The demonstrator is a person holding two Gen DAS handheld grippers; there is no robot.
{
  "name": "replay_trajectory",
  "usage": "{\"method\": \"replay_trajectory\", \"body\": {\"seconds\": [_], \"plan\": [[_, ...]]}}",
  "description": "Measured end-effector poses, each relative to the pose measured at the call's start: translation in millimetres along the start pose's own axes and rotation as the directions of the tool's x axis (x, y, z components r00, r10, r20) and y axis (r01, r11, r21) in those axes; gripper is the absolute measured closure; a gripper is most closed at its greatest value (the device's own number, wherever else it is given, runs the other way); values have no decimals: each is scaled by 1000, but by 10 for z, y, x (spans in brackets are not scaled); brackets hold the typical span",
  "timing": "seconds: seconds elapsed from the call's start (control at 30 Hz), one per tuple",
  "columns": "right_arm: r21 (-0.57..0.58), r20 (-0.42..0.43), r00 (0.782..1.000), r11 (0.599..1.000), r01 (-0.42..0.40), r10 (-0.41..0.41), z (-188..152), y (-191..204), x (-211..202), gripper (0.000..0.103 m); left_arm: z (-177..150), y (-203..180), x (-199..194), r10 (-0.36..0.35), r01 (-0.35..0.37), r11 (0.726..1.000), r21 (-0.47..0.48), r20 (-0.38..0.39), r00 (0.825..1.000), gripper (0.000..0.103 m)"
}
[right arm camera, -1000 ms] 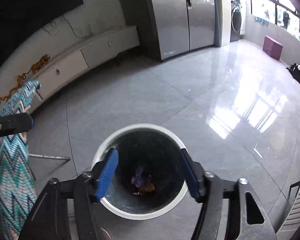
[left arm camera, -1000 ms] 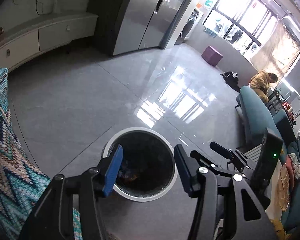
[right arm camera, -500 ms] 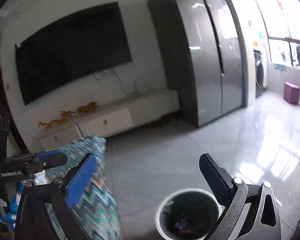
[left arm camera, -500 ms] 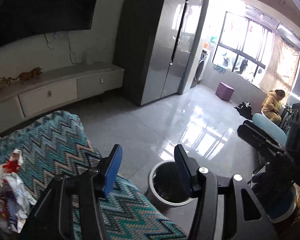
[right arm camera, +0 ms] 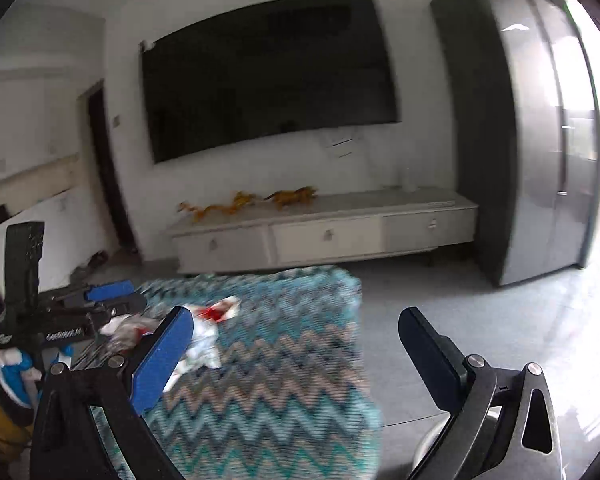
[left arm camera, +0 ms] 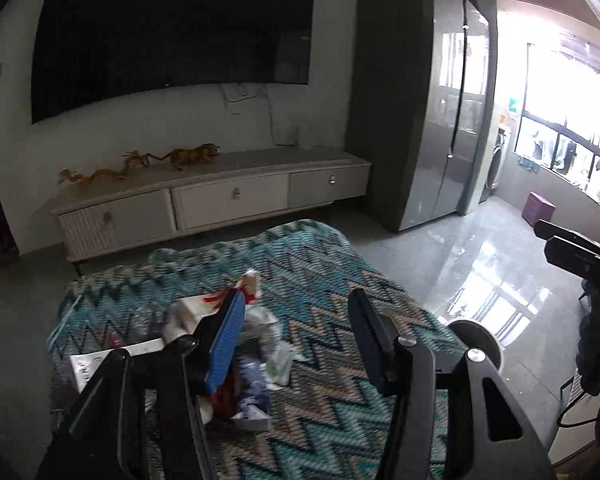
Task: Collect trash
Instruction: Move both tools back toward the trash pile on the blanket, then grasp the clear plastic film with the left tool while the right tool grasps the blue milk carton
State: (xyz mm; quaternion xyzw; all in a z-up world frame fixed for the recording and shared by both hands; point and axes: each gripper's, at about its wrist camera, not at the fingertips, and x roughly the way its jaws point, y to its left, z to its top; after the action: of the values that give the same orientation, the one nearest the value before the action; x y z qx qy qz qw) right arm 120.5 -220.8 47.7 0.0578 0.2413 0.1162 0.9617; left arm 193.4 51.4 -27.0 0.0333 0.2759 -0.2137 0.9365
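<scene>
Zigzag-patterned blanket (left arm camera: 324, 280) strewn with crumpled wrappers (left arm camera: 260, 344); print unreadable. Left gripper (left arm camera: 296, 328) and right gripper (right arm camera: 296, 344): jaws released, nothing held.

Left gripper (left arm camera: 296, 336), right gripper (right arm camera: 296, 344): both empty, parted.

A heap of crumpled wrappers (left arm camera: 236, 344), white, silvery and blue with red marks, lies low and left of centre in the left wrist view. The bin (left arm camera: 474, 338), round with a pale rim, shows lower right, partly hidden.
</scene>
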Motion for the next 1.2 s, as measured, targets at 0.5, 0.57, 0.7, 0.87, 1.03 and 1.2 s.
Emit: {"method": "replay_trajectory", "body": {"seconds": [0.5,0.57,0.7,0.87,1.03,1.2], "plan": [[15,-446,847,949,-316,289,-778,1409,1802,0,-677,1126,417,115,-123,992,-26,-213,970,57],[25,-479,829,949,-315,288,-863,1500,1934,0,-691,1157,511,107,-114,993,-20,-230,967,62],[50,-534,800,954,-295,275,-970,1613,2233,0,-713,1174,644,98,-101,995,0,-253,963,69],[70,-554,795,965,-251,247,-1045,1606,2452,8,-729,1199,755,76,-82,997,-10,-279,957,89],[112,-554,793,967,-230,253,-1021,1367,2472,54,-706,1245,741,38,-56,997,-58,-267,963,99],[134,-562,781,962,-240,273,-1018,1221,2407,66,-636,1272,653,7,-37,992,-122,-234,972,101]]}}
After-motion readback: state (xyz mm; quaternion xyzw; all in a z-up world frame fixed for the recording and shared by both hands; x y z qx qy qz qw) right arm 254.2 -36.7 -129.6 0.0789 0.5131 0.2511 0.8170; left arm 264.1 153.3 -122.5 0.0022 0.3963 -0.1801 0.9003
